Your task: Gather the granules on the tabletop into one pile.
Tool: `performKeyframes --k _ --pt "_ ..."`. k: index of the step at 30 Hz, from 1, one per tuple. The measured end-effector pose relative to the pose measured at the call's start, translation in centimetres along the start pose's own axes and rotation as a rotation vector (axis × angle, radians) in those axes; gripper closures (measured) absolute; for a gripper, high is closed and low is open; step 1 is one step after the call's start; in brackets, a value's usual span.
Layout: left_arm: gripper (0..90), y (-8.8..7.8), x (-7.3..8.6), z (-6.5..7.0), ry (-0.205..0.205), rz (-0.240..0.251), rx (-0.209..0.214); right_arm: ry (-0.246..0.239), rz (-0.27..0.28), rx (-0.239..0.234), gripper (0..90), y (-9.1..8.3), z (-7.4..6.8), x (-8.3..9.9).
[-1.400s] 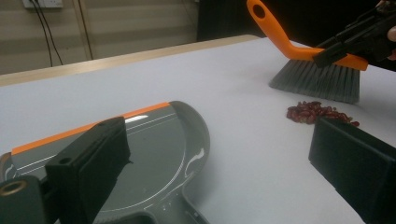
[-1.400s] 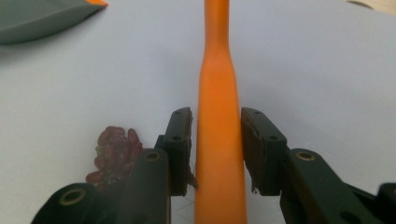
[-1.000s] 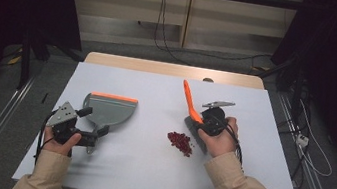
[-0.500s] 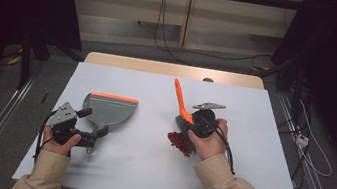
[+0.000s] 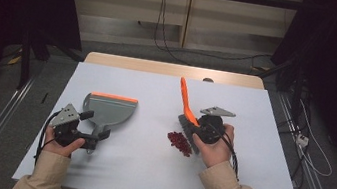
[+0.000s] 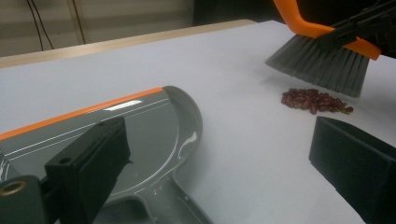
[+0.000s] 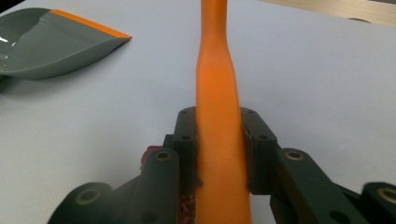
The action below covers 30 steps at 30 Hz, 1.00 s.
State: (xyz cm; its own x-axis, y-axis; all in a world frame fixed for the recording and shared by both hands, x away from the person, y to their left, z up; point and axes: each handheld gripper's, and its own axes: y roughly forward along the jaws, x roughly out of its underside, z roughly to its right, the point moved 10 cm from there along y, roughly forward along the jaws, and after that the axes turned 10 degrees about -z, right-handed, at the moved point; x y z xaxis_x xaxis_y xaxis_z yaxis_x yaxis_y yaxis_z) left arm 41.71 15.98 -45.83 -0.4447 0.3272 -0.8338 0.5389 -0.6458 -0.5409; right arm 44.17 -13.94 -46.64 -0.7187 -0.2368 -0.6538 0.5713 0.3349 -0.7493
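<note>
On the white table [image 5: 145, 172], a small heap of dark red beans [image 5: 180, 142] lies a little right of the middle, and the grey bristles of an orange-handled brush [image 5: 185, 108] stand just beside it, on its far right edge. The right gripper [image 5: 206, 129] has its jaws clamped on the brush's orange handle; in the right gripper view the two black jaws press against the handle from both sides, with the handle running straight up between them and a few red beans visible low down behind the left jaw. The handle slants up and away from the person, towards the far edge of the table.

To the left, well apart from the beans, a grey dustpan [image 5: 111, 111] with an orange lip lies flat, its lip facing the far side. The left gripper [image 5: 94, 135] sits at the dustpan's handle end. In the left gripper view its jaws stand wide apart, one over the pan's rear and the other over bare table, not pressing on anything. That view also shows the brush's bristles [image 6: 322, 65] just above the bean heap.
</note>
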Motion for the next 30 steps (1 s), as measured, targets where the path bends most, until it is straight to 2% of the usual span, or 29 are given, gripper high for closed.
performKeyframes --k 3,5,9,12,19,22,25,30 --pt "4.7 0.0 0.1 -0.1 -0.005 -0.005 -0.004 0.009 0.020 -0.006 71.3 -0.5 -0.3 0.5" --pt "4.7 0.1 0.1 0.0 -0.003 -0.007 -0.003 0.029 0.036 -0.031 71.2 -0.7 -0.7 0.9" --pt "4.6 0.2 0.3 0.0 -0.004 -0.020 -0.002 0.012 0.068 -0.024 71.2 -0.4 -1.4 1.1" --pt "4.6 0.4 0.9 -0.1 -0.001 -0.060 -0.015 0.018 0.081 -0.033 71.2 -0.1 -1.7 0.8" --pt "5.0 0.7 2.1 -0.6 -0.031 -0.137 -0.052 0.012 0.088 -0.039 71.2 -0.1 -1.8 0.2" --pt "5.8 0.7 2.6 -0.8 -0.032 -0.177 -0.071 0.014 0.094 -0.049 71.2 -0.5 -1.6 0.2" --pt "6.4 0.7 3.1 -1.1 -0.049 -0.198 -0.090 0.025 0.091 -0.059 71.1 -0.9 -1.1 0.2" --pt "8.6 0.6 4.0 -1.8 -0.081 -0.246 -0.123 0.029 0.090 -0.038 71.1 -1.5 0.3 0.1"
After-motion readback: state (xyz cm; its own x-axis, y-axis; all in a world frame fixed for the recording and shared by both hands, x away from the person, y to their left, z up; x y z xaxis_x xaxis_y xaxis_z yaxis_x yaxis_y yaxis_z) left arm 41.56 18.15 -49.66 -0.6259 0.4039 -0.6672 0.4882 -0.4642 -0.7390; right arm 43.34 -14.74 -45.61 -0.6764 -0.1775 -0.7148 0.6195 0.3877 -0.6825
